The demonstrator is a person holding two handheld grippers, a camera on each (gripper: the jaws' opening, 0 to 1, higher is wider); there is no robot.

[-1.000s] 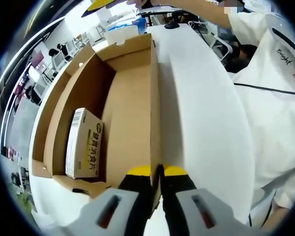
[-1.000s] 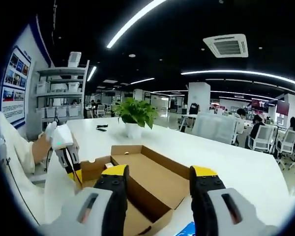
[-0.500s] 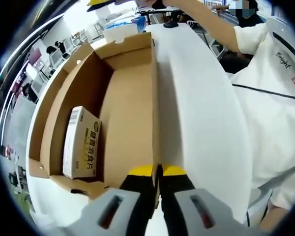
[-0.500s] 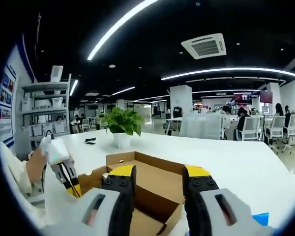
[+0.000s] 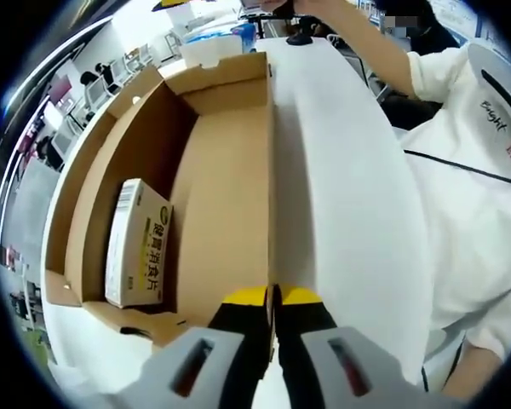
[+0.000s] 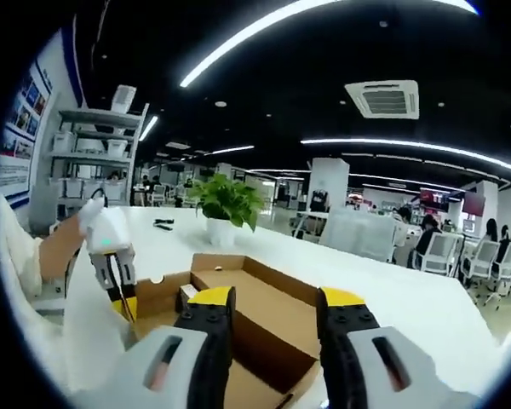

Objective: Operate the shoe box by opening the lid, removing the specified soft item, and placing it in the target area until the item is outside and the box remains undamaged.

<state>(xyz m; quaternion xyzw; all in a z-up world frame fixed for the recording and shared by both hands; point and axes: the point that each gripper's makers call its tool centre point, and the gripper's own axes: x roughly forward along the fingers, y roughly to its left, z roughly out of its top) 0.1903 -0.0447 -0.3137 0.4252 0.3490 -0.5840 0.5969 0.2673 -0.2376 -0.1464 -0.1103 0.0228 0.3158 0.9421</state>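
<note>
In the left gripper view the left gripper (image 5: 272, 298) sat nearest, its yellow-tipped jaws pinched together on the edge of the white lid (image 5: 345, 187), which stood up along the long side of the shoe box (image 5: 221, 196); holding the lid there probably kept it swung open and steadied the box while the inside was reached. Beyond the jaws the brown cardboard floor of the box ran away from the camera, and against the far long wall, toward the near left corner of the box, lay a small packet (image 5: 136, 247) with a barcode and printed characters, not yet taken out; whether it is the soft item meant I could not tell. Past the far end wall of the box, on the white table (image 6: 392, 281), stood a pale container (image 5: 209, 51), and a person's sleeve (image 5: 477, 145) filled the right. In the right gripper view the right gripper (image 6: 274, 307) hovered above the near end of the open box, jaws parted and holding nothing, seemingly lined up to go down for the packet; the left gripper showed at the left edge clamped on the lid, and farther along the table stood a potted plant (image 6: 226, 204)
</note>
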